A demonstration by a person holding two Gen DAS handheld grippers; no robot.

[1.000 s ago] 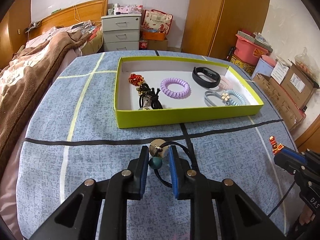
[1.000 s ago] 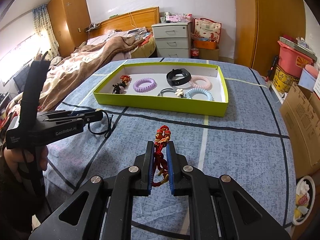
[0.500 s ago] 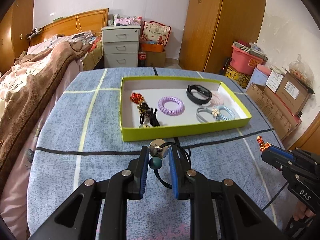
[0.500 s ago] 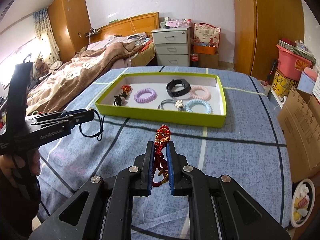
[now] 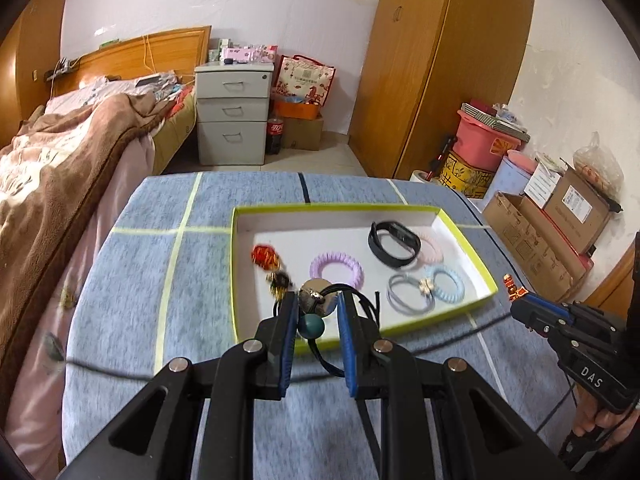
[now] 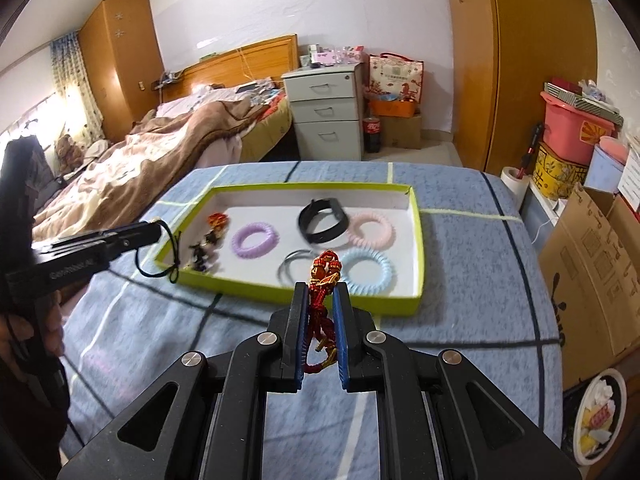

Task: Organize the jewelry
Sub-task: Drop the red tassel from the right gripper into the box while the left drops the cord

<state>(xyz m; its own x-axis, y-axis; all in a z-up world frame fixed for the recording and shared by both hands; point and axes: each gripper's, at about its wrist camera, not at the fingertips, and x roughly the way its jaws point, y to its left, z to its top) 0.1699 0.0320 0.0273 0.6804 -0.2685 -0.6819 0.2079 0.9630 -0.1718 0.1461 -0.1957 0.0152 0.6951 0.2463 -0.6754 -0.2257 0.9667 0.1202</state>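
Note:
My left gripper point(image 5: 317, 300) is shut on a black cord necklace point(image 5: 316, 312) with a silver disc and a teal bead, held above the table just in front of the lime-green tray point(image 5: 466, 240). My right gripper point(image 6: 321, 294) is shut on a red and gold knotted charm point(image 6: 322, 280), raised near the tray's point(image 6: 418, 232) front wall. Inside the tray lie a purple coil band point(image 6: 255, 240), a black wristband point(image 6: 322, 220), a pink coil band point(image 6: 370, 230), a light blue coil band point(image 6: 370, 270), a grey band and a red charm point(image 6: 218, 220). Each gripper shows in the other's view: right gripper point(image 5: 520, 294), left gripper point(image 6: 154, 232).
The table wears a blue cloth point(image 5: 132, 300) with yellow and black lines. A bed with a brown blanket point(image 5: 52, 184) borders the left side. Cardboard boxes point(image 5: 548, 224) and pink tubs stand to the right. A grey drawer unit point(image 5: 234, 112) and wooden wardrobe stand behind.
Both grippers have risen and moved toward the tray with their pieces still held. The necklace has come off the cloth and now hangs in front of the tray's front wall.

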